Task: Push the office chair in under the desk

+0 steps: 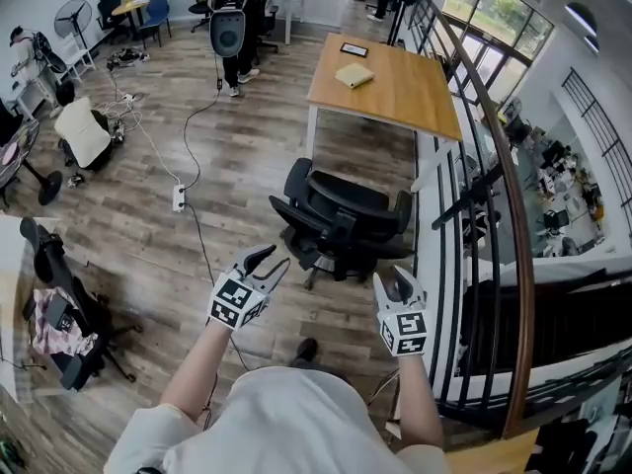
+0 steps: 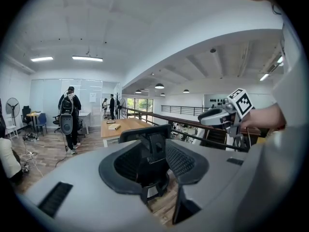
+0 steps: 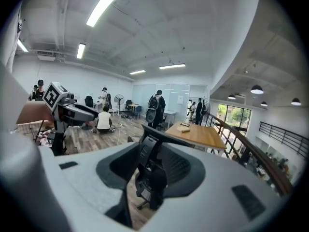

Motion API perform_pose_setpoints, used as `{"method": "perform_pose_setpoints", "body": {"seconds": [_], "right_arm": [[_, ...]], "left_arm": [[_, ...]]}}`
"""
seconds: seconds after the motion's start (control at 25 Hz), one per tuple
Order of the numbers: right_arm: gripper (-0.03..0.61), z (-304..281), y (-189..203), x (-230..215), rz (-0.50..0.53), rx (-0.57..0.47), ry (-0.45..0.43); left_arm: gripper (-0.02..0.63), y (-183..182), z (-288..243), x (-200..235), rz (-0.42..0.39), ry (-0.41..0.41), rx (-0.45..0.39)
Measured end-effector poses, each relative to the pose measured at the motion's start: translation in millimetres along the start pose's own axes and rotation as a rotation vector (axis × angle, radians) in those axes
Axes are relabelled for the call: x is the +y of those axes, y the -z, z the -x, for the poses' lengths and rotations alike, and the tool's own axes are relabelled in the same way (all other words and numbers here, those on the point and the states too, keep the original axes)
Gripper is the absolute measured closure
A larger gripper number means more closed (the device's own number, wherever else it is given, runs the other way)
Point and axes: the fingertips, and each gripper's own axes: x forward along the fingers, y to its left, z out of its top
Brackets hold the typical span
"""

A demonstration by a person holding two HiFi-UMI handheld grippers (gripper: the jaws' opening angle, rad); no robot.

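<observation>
– While both sets of jaws stand spread on nothing, the left gripper [image 1: 269, 263] and right gripper [image 1: 393, 282] hover low in frame, apart from the black mesh-backed office chair [image 1: 341, 220] at centre.
– It's bulky but on a wheeled base, so I'd judge it rolls easily. Push the stiff backrest top toward the orange-topped wooden desk [image 1: 395, 87], upper right.
</observation>
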Motion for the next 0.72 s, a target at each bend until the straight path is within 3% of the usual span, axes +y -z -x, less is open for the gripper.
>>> {"method": "perform_pose_setpoints", "body": {"seconds": [0.44,0.72], "right_arm": [[0.451,-69.2,42.7,-43.8,0.147,0.138,-0.136],[0.451,-98.1,59.6,-50.6,0.173,0.216,-0.176]], "left_arm": [[0.462,19.7,-78.0,20.3,-0.121,-0.016,0.133],[0.462,39.3,-105.7,34.4,-0.173,-0.016,0.202]]}}
